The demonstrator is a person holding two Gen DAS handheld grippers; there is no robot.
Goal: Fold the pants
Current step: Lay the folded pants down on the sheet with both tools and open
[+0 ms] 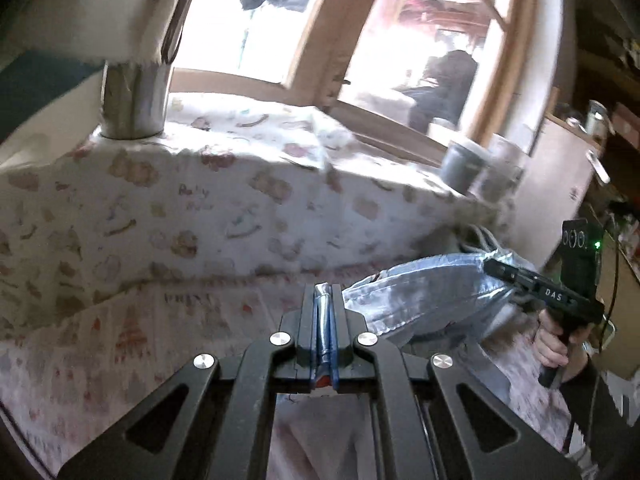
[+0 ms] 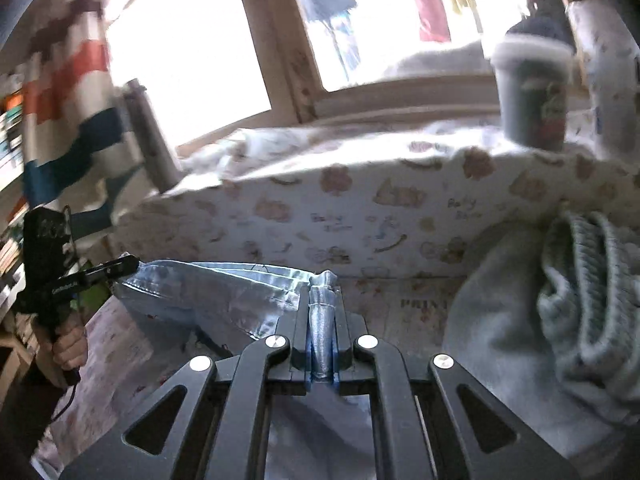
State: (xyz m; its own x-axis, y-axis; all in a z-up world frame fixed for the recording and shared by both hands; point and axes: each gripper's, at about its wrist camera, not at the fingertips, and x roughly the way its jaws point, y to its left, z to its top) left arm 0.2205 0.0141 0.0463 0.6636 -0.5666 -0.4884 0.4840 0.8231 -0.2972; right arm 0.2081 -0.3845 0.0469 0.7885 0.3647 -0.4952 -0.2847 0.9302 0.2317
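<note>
Nearest the left wrist camera, the left gripper (image 1: 323,296) is clenched on a bunched edge of the pants (image 1: 424,292), pale blue denim, with a wad of cloth pinched between its pads. From the right wrist camera, the right gripper (image 2: 323,292) is likewise clamped on another bunch of the same cloth. Between the two grippers the denim hangs as a taut band, lifted clear of the patterned sheet (image 1: 168,332) that covers the work surface. The rest of the garment droops out of sight below both cameras.

Both grips hold only a thin fold near the fingertips. If the grippers draw apart, the denim will probably slip free, and the weight hanging below adds to that pull.

To the right, a heap of grey knitted cloth (image 2: 560,300) lies just beside the right gripper; a swinging leg could catch on it and drag it along.

Farther back, on a raised ledge under the window, stand a metal flask (image 1: 134,100) and a dark cup (image 2: 532,104). Cloth flung high could knock either one over.
</note>
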